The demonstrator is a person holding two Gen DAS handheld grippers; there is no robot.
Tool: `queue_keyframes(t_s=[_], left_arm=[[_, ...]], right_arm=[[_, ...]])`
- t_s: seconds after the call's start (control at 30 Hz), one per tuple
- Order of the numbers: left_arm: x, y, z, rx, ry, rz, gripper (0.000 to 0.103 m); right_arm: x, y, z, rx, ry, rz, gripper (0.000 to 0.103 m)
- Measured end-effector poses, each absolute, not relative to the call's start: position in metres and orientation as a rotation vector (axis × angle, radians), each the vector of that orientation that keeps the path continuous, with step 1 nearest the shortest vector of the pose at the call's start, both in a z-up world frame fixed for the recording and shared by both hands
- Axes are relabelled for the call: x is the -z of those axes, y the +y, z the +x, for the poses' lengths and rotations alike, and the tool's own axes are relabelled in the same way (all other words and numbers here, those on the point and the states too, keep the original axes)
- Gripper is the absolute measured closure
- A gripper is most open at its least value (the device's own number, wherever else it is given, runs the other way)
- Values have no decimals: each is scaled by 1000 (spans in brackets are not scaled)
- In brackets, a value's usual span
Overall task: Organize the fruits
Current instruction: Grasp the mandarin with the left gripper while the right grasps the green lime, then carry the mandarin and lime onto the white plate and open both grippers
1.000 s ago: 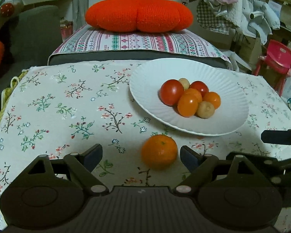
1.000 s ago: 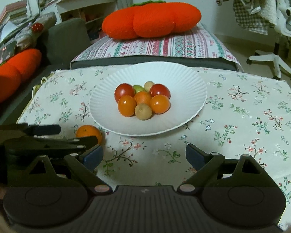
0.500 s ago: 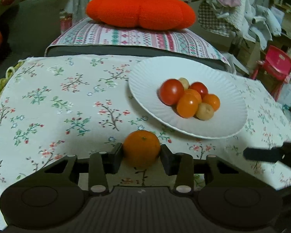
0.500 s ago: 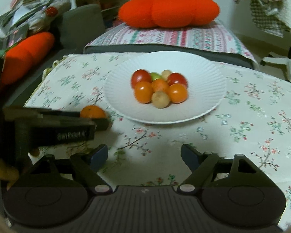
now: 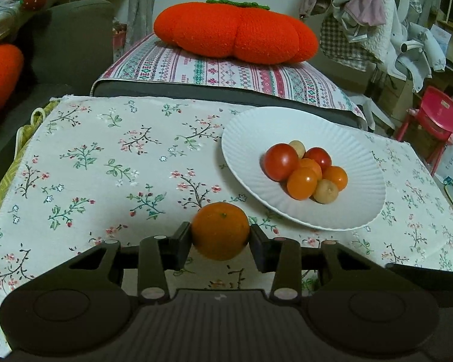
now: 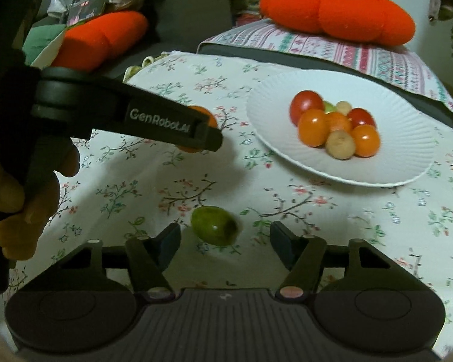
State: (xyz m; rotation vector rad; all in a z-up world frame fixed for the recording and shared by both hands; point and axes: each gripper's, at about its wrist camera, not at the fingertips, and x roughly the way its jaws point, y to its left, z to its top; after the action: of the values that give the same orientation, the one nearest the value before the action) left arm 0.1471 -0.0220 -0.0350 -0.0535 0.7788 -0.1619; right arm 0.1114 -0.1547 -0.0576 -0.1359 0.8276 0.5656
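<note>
Left wrist view, low centre: left gripper [image 5: 220, 236] clamped on the orange [image 5: 220, 230], a pad pressed to each side. Beyond, right of centre: white plate [image 5: 356, 211] on the floral cloth [image 5: 105, 166], piled with small tomatoes [image 5: 302, 170]. Top centre: orange pumpkin cushion [image 5: 235, 33].

Right wrist view, low centre: right gripper [image 6: 225, 242] spread wide, green fruit [image 6: 214, 225] on the cloth between the fingers, touching neither. Left of frame: hand [image 6: 24, 199] holding the other tool, its tips hiding most of the orange. Upper right: same plate and tomato pile, slightly blurred.
</note>
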Motion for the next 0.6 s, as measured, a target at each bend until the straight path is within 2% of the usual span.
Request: queue_keyframes(t_s=[0.03,0.07,0.13,0.17,0.6], left_arm=[[35,-22,147,162,779,-55,82],[35,-22,147,161,778,-55,82],[35,-21,148,160,778,-56,82],[35,-21,148,158,778,-57,82],[34,-22,147,157,777,-51,82]], right_arm=[[58,-153,112,-568,824,-137,49],[58,-153,113,-572,821,-134,59],[56,-153,114,-579,818,-120,71],[56,-153,114,-581,817,-119,73],[55,-149,110,-573,804,-163,74]])
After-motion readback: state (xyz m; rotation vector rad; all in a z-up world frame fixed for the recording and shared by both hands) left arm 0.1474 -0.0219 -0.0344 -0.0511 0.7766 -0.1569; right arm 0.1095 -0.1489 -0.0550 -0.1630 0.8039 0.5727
